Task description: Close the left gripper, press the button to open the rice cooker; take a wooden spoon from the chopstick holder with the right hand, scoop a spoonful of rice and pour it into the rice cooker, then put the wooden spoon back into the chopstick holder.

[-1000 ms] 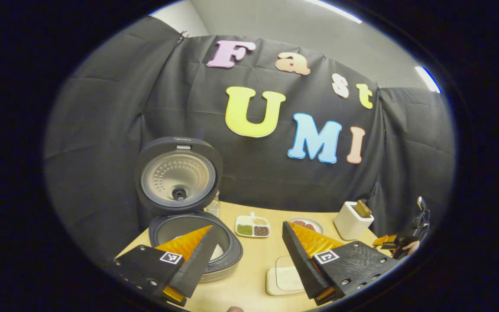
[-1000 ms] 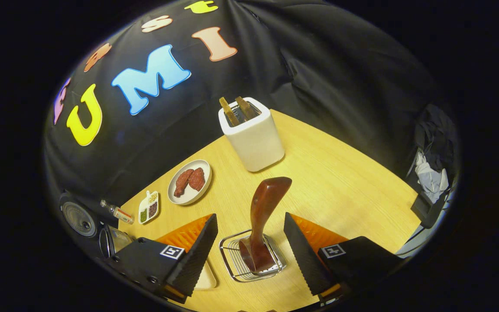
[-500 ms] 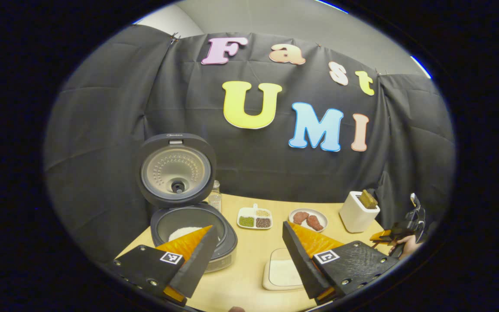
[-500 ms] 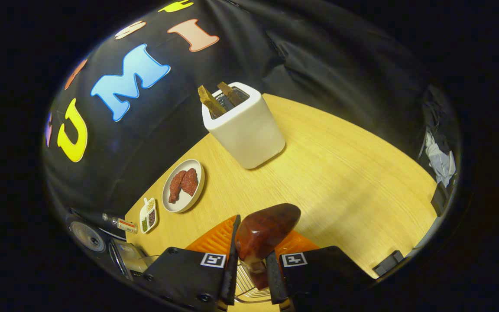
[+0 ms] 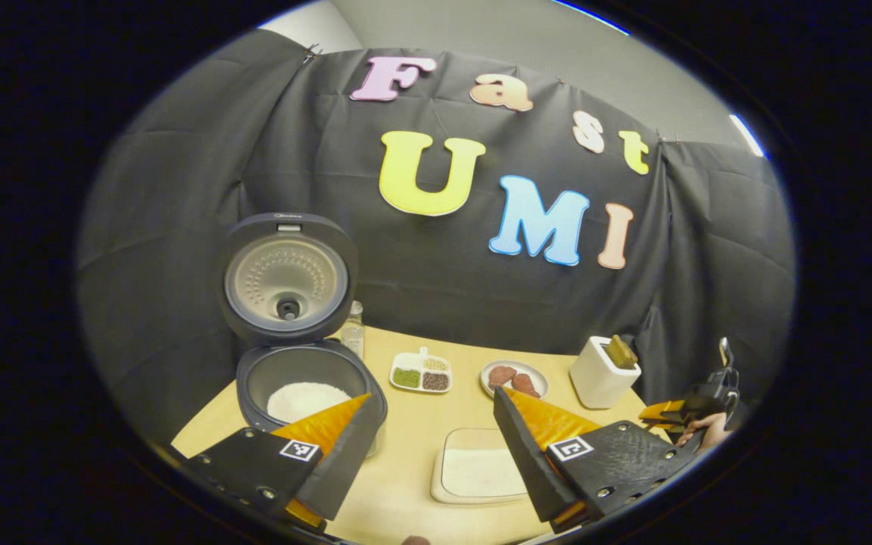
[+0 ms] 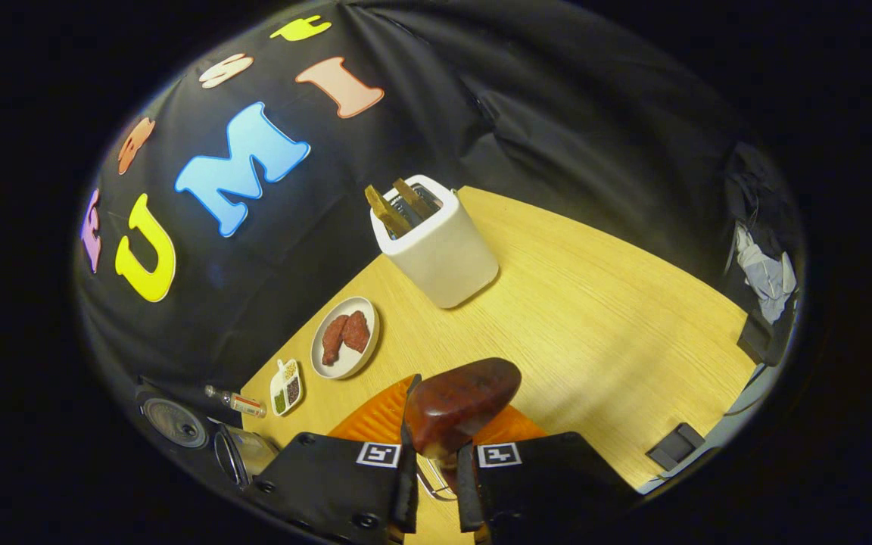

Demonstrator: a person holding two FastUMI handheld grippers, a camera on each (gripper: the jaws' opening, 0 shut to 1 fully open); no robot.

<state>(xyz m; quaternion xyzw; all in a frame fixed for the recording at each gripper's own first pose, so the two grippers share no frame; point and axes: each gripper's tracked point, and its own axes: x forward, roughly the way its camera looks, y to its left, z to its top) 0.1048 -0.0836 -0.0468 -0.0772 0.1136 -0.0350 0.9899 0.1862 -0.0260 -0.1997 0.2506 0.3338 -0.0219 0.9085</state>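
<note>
The rice cooker (image 5: 307, 378) stands at the table's left with its lid (image 5: 284, 280) raised and white rice in its pot. A shallow white dish of rice (image 5: 474, 473) lies in front. My left gripper (image 5: 436, 435) hangs open above the table between the cooker and that dish, holding nothing. In the right gripper view, my right gripper (image 6: 434, 462) is shut on the dark wooden spoon (image 6: 460, 401), gripping its handle below the thick top end. A bit of the wire chopstick holder (image 6: 430, 484) shows between the fingers; the spoon's bowl is hidden. The right gripper (image 5: 689, 416) also appears at the far right.
A divided seasoning dish (image 5: 421, 375), a plate of red meat (image 5: 513, 377) and a white box with two brown slices (image 5: 602, 375) line the back of the table. A small bottle (image 5: 353, 333) stands beside the cooker. The table's right edge (image 6: 708, 409) drops off near a black block.
The right gripper came down around the spoon's handle and shut on it, then shifted slightly. The left gripper drew back from the cooker, still open.
</note>
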